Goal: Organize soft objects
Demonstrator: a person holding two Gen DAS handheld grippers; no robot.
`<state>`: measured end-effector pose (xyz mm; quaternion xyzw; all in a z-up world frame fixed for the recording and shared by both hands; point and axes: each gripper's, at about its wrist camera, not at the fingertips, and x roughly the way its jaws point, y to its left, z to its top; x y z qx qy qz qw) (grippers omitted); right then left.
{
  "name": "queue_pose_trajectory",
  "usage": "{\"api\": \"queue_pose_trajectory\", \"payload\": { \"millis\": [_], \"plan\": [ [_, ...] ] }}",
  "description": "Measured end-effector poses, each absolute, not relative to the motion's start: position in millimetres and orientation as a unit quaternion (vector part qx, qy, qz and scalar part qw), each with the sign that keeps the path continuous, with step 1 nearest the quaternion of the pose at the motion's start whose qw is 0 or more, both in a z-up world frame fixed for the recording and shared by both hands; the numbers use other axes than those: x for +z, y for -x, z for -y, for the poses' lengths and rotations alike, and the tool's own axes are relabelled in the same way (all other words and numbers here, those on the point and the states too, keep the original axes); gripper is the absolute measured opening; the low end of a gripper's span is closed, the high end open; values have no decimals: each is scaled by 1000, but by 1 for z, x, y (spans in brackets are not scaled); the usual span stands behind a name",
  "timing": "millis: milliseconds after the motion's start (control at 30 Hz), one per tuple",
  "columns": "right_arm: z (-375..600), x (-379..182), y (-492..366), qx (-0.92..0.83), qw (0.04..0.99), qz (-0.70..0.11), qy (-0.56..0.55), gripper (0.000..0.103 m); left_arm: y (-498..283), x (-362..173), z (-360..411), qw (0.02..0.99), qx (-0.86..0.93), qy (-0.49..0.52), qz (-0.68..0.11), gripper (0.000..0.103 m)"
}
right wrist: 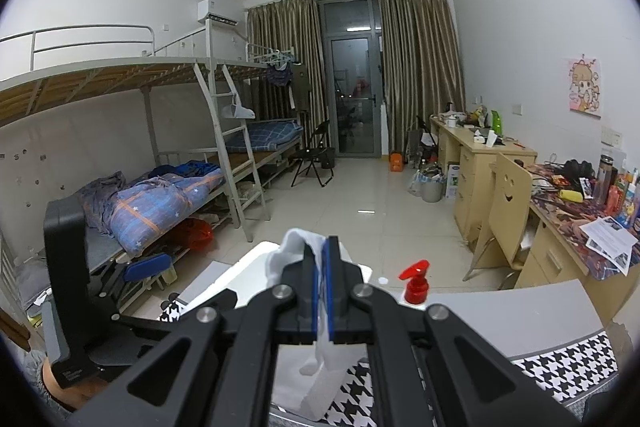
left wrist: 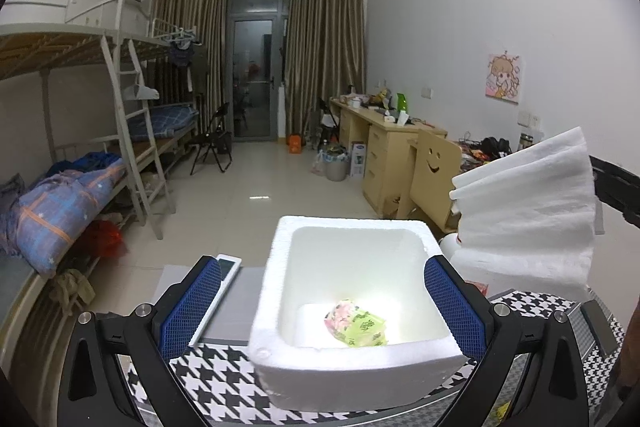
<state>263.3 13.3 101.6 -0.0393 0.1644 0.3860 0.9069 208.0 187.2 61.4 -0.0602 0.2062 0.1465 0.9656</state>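
Left view is showing one foam box point(left wrist: 352, 311) holding one green packet point(left wrist: 356, 323), left gripper point(left wrist: 324, 307) spread wide around it, released; right view alone is showing the right gripper point(right wrist: 322, 287) clenched on one white cloth point(right wrist: 294, 247), one red pump bottle point(right wrist: 415, 283) just right.

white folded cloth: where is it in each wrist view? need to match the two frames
Left wrist: white folded cloth at right edge, hanging in the air above and right of the foam box.
Right wrist: centre bottom, pinched in the shut right tongs; it shows above the tips and hangs below them.
Shared landmark: the smiley-face chair by the desk.
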Motion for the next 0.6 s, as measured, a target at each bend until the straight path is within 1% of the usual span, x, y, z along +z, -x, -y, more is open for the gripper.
{"api": "queue_pose_trajectory", "payload": {
  "millis": [267,600],
  "plan": [
    [-31,99,-265,400,900,-171,44,5,-190,59,-196,966,162,69,-191,102],
    [-50,86,-277,406,891,-198,53,5,-177,57,-203,963,179,68,-187,102]
  ]
}}
